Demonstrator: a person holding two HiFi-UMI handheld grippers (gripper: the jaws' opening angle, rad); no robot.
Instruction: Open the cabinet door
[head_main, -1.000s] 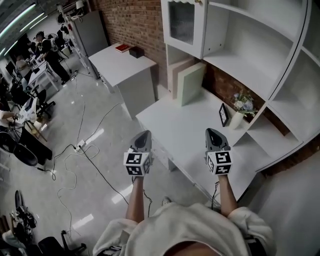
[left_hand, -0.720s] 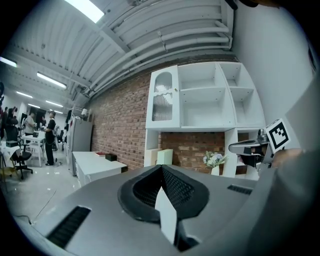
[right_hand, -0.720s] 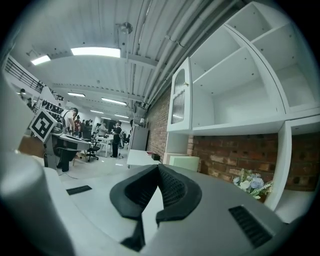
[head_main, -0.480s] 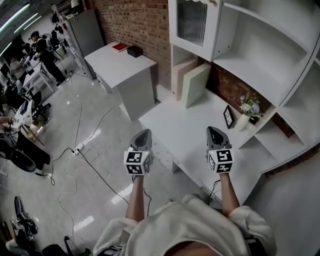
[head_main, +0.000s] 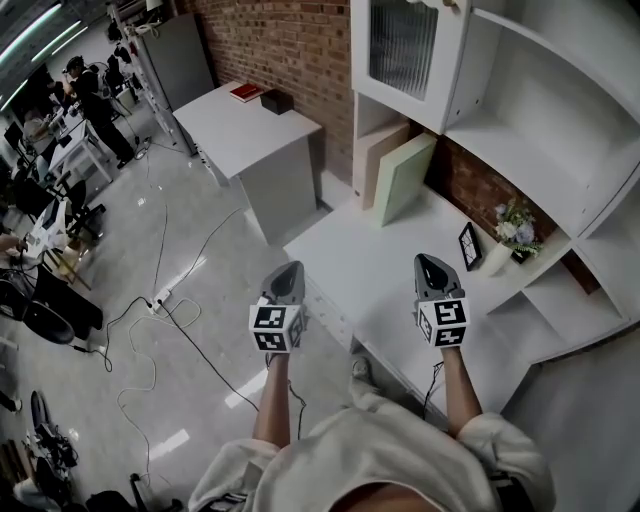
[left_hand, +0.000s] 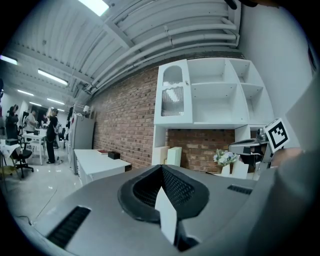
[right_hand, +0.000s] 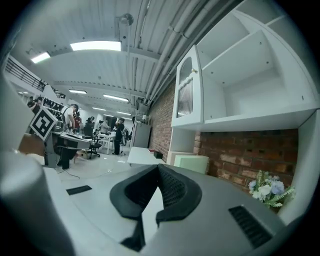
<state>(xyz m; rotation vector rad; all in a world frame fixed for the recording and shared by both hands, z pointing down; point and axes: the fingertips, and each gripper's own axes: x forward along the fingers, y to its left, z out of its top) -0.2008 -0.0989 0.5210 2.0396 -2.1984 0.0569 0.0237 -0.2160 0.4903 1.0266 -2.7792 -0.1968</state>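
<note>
Approach stage. Left gripper (head_main: 285, 275) and right gripper (head_main: 430, 265) have their jaws pressed together on nothing and point about level toward the shelf unit (head_main: 540, 110). Cabinet door (head_main: 403, 45), ribbed glass in a white frame, stands closed above and ahead of both grippers, well apart, nearer the right one. Recommended: raise the right gripper, part its jaws before arrival, grip the door's free edge, and pull along the hinge arc.

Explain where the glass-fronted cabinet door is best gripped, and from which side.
Grip the small knob at the right edge of the cabinet door, approaching from the front. It protrudes beside the open shelves, so the hinges are probably on the left edge.
</note>
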